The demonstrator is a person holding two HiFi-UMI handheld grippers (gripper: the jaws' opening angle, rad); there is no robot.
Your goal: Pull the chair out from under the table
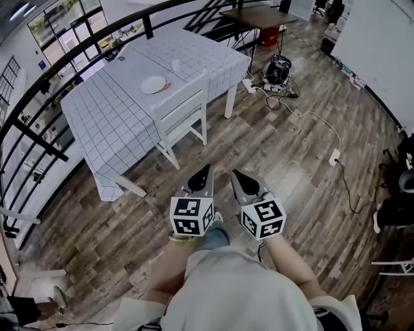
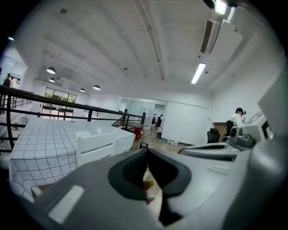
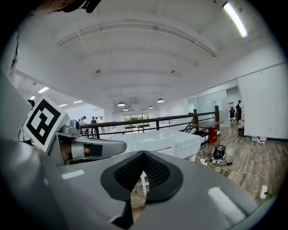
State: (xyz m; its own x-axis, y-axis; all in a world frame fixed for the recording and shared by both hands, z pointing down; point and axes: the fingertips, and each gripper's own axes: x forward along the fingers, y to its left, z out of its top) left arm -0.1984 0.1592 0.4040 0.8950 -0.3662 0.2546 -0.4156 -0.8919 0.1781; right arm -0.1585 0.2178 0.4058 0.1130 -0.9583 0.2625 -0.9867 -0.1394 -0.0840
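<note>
A white wooden chair (image 1: 183, 115) stands pushed in under a table (image 1: 116, 110) covered by a white grid-patterned cloth. Its back faces me. In the left gripper view the chair (image 2: 95, 144) shows left of centre; in the right gripper view its back (image 3: 155, 140) rises just above the jaws. My left gripper (image 1: 206, 169) and right gripper (image 1: 236, 174) hover side by side over the wood floor, short of the chair and apart from it. Both are shut with nothing between their jaws. Both point toward the chair.
A white plate (image 1: 154, 85) and a small cup (image 1: 176, 65) sit on the tablecloth. A black railing (image 1: 71, 58) runs behind the table. Cables and a power strip (image 1: 334, 157) lie on the floor to the right, with a black device (image 1: 278, 68) and a wooden desk (image 1: 259, 16) beyond.
</note>
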